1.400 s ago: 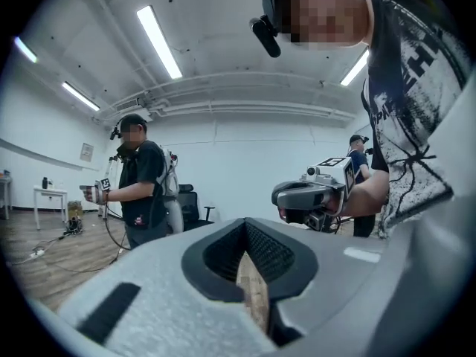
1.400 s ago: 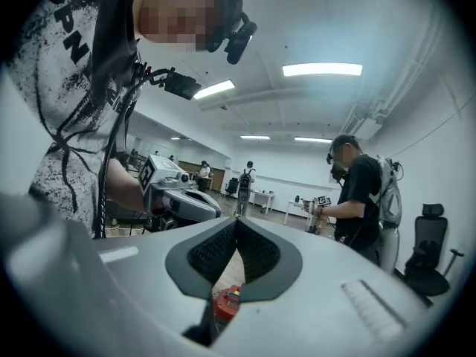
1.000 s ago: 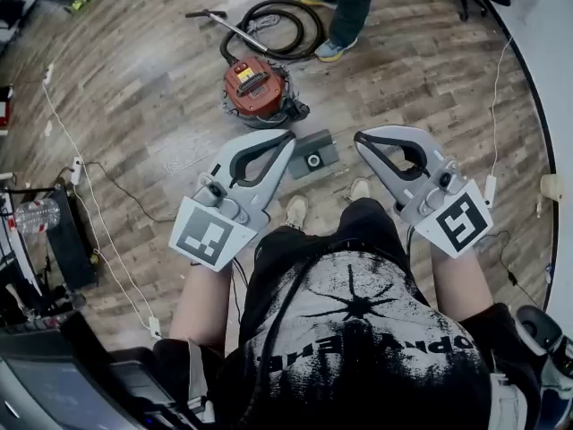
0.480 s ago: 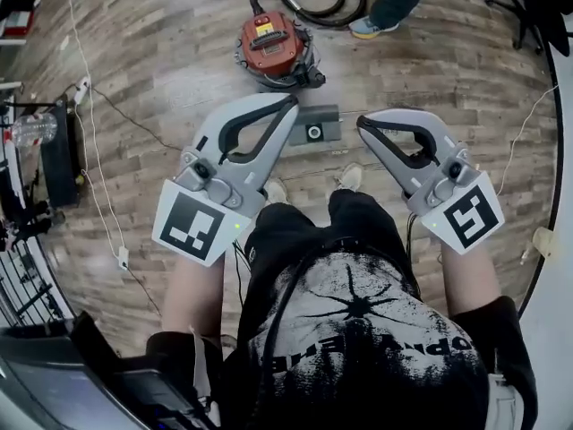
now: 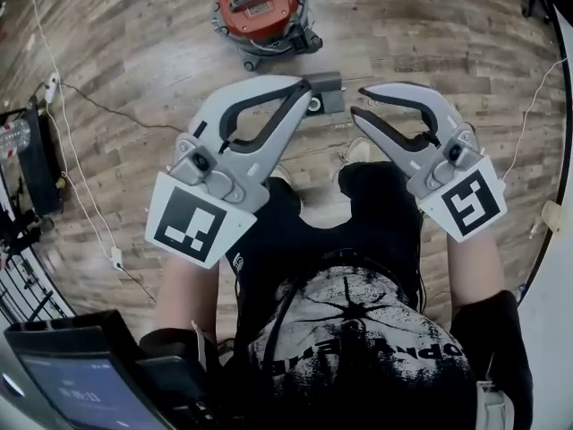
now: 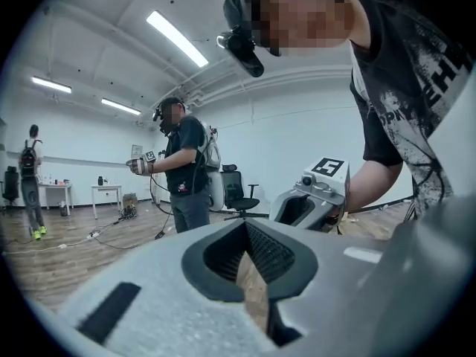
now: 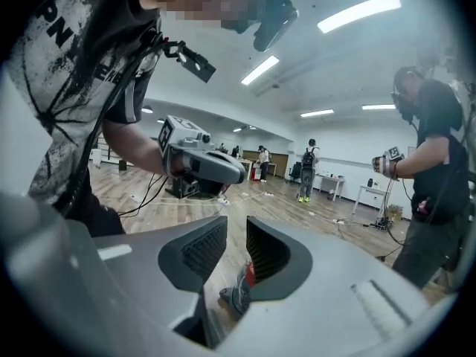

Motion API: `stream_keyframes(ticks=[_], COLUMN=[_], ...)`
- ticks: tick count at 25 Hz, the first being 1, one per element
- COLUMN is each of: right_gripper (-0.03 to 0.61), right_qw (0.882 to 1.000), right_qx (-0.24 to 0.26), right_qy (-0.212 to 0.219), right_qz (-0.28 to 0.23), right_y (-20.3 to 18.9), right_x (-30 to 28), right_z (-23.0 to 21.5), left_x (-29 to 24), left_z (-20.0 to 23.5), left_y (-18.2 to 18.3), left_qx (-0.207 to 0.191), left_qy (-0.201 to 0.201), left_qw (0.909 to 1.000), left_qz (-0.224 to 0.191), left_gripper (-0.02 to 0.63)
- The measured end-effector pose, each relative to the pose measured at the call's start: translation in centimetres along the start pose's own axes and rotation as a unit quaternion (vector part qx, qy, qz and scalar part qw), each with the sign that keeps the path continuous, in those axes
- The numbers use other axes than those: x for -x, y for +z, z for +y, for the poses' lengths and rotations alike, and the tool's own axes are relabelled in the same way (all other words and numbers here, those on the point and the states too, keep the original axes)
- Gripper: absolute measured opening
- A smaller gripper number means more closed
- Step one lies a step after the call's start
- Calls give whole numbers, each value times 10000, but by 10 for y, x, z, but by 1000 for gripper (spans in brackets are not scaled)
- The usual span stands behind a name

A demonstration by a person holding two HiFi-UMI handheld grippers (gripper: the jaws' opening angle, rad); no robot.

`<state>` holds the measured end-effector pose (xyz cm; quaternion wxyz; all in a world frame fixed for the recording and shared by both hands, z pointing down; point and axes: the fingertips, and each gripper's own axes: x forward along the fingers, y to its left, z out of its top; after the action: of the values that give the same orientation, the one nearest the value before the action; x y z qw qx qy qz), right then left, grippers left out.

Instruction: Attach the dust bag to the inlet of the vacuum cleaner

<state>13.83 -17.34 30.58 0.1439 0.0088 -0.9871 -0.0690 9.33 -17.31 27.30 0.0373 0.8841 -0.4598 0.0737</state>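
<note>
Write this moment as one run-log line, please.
left gripper: jaws shut, empty | right gripper: jaws just opening, nothing between | dust bag: on floor, not held | vacuum cleaner: beyond bag

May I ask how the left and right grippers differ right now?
The left gripper is shut, fingers together; the right gripper has just been opening, fingers apart, nothing between them. The left gripper's marker pattern differs from the right gripper's. Both are grey and empty.

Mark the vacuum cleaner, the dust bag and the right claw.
vacuum cleaner (image 5: 277,7), head view, on its red top.
dust bag (image 5: 329,92), head view, on its grey panel.
right claw (image 5: 356,100), head view, midway between its fingertips.
</note>
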Motion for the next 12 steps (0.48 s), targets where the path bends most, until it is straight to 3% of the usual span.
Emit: stream_keyframes(ticks=[4, 12], right_gripper=[129, 206], right_qw=[9972, 9731], right_qx=[267, 1075], right_qy=[299, 1090], right_qz=[637, 1720], right_y=[-111, -354], right_x=[-40, -131], right_z=[26, 81], left_x=[-14, -42], left_z=[6, 9], left_y=[-84, -250], left_qx=[-148, -566], left_qy=[-94, -84], left_qw=[9998, 9980], left_qz=[-76, -254], left_gripper=[6, 5])
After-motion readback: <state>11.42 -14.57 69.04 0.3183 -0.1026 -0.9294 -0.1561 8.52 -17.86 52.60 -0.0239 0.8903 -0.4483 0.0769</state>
